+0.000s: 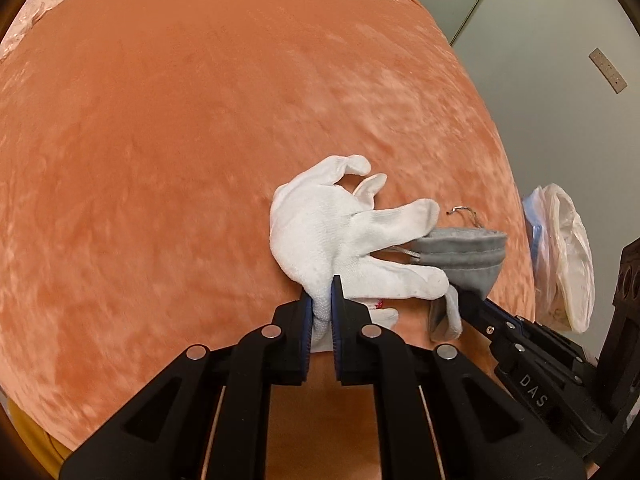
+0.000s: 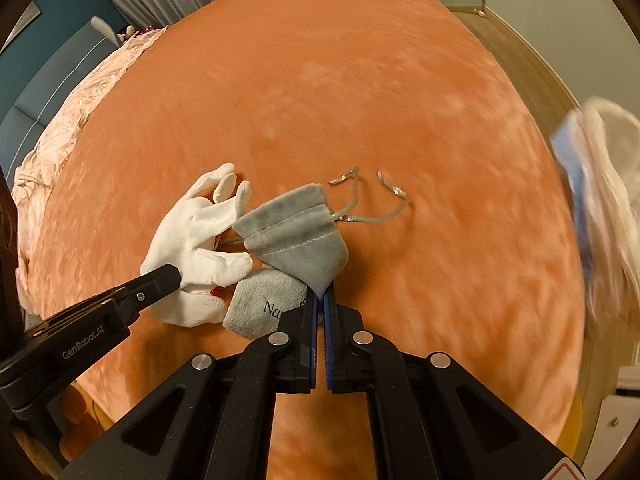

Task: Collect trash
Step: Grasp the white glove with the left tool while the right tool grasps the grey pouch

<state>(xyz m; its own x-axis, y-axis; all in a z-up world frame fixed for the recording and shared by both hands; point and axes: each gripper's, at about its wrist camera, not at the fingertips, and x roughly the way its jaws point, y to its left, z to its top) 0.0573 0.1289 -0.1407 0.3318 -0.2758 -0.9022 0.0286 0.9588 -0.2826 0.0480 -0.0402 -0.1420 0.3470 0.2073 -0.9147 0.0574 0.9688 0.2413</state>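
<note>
A white knit glove (image 1: 332,224) lies on the orange bed cover (image 1: 180,140). My left gripper (image 1: 322,296) is shut on the glove's cuff end. A grey velvet drawstring pouch (image 2: 296,236) lies beside the glove, its cords trailing to the right. My right gripper (image 2: 320,300) is shut on the pouch's lower corner. The pouch also shows in the left wrist view (image 1: 464,252), partly under the glove's fingers. The glove also shows in the right wrist view (image 2: 196,232), with the left gripper's finger (image 2: 160,280) on it.
A white plastic bag (image 1: 564,256) hangs at the bed's right edge; it is blurred in the right wrist view (image 2: 600,200). A pink quilt (image 2: 80,112) lies at the bed's far left. A wooden bed frame (image 2: 528,64) runs along the right.
</note>
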